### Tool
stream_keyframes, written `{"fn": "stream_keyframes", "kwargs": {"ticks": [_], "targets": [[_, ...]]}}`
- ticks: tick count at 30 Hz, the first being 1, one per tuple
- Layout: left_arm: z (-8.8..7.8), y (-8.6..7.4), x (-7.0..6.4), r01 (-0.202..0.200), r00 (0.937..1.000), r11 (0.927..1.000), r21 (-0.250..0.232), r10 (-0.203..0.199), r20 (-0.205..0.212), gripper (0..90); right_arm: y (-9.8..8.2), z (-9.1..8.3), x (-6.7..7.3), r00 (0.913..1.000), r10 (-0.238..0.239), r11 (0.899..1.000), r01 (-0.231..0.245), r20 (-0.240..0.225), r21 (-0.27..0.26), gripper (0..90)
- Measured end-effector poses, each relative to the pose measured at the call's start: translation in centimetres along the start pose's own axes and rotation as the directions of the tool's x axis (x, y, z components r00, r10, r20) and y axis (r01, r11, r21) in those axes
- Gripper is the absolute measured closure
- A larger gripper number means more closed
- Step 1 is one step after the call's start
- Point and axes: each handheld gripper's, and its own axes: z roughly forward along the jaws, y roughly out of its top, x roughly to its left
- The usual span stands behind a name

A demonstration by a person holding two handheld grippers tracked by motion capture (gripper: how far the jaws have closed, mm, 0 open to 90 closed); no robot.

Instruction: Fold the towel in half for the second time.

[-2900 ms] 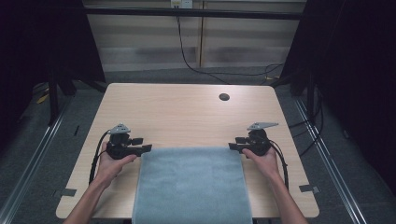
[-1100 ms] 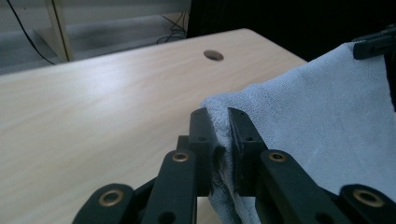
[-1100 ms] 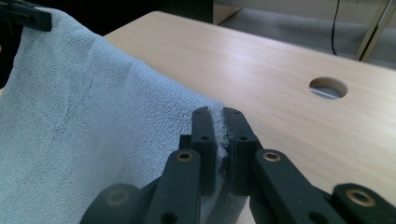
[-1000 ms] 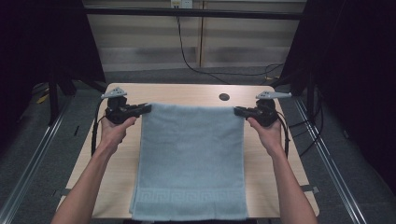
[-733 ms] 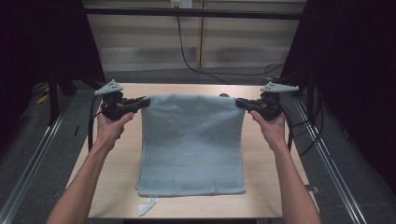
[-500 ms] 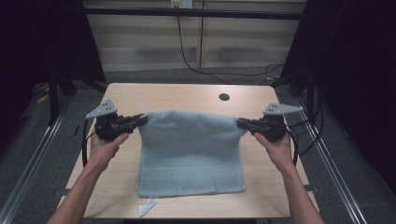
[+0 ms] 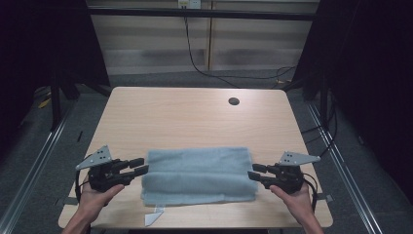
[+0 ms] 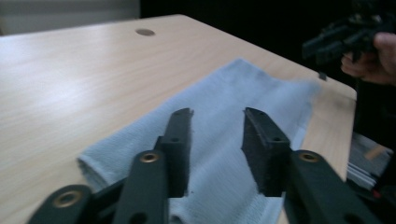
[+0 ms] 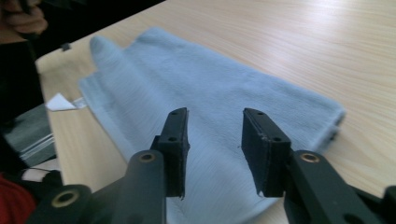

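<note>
1. The folded towel [image 7: 198,174] lies flat on the table [image 7: 195,117], in the lower middle of the high view.
2. The left gripper [image 7: 138,165], at its left end, has just been opening; its jaws stand apart, gripping nothing.
3. The right gripper [image 7: 255,171], at its right end, has likewise just been opening and is empty.
</note>
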Motion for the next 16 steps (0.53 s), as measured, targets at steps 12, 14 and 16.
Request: {"fn": "stream_keyframes", "kwargs": {"ticks": [12, 14, 16], "targets": [[1.4, -4.6, 3.4, 0.138, 0.9745, 0.9823, 0.126, -0.112, -0.194, 33.5, -2.4, -0.2, -2.2, 0.9771, 0.093, 0.996, -0.092, 0.192, -0.015, 44.9], [1.3, -4.8, 3.7, 0.155, 0.9727, 0.9799, 0.125, -0.129, -0.192, 29.5, -2.5, -0.2, -2.3, 0.9736, 0.093, 0.996, -0.094, 0.208, -0.009, 42.2], [1.2, -4.8, 3.6, 0.141, 0.9768, 0.9819, 0.127, -0.117, -0.180, 26.5, -2.7, -0.2, -2.4, 0.9707, 0.095, 0.995, -0.097, 0.221, -0.002, 40.3]]}}
